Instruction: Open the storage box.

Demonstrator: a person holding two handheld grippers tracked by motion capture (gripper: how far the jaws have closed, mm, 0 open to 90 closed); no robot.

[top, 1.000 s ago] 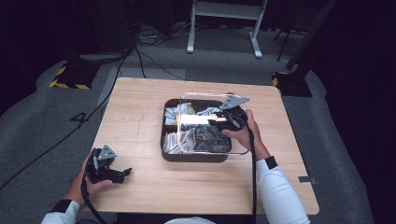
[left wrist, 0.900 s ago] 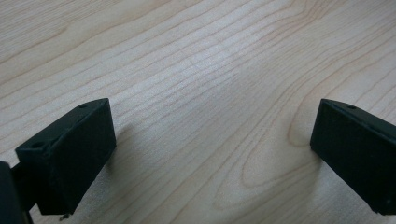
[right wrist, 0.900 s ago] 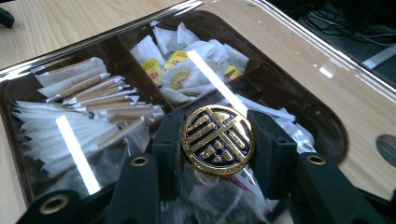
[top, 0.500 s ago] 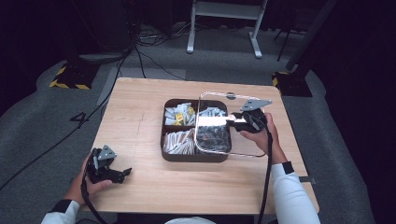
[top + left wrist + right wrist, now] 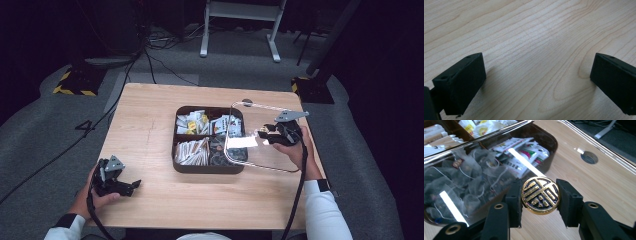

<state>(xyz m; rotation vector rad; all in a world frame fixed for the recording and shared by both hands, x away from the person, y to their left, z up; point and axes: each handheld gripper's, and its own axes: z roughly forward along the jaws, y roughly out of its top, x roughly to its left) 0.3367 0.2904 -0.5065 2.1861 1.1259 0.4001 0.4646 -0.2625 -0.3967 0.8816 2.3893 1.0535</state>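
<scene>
Now | wooden table [image 5: 150,125] (grey carpet [image 5: 45,125]) | right tool [image 5: 540,200] clamped on lid knob [image 5: 540,195] | left tool [image 5: 536,82] apart

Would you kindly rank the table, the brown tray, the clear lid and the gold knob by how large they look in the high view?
1. Table.
2. Brown tray and clear lid: they look alike, and the raised lid sits nearer the camera, so I won't rank them.
3. Gold knob, clamped in the right gripper.

You can read one clear sign: a gold stylised Chinese-type character on the round black knob [image 5: 540,195] of the clear lid [image 5: 474,152], between your right gripper's [image 5: 540,202] jaws. The printing on the sachets [image 5: 520,151] in the tray [image 5: 200,166] is too small to read.
</scene>
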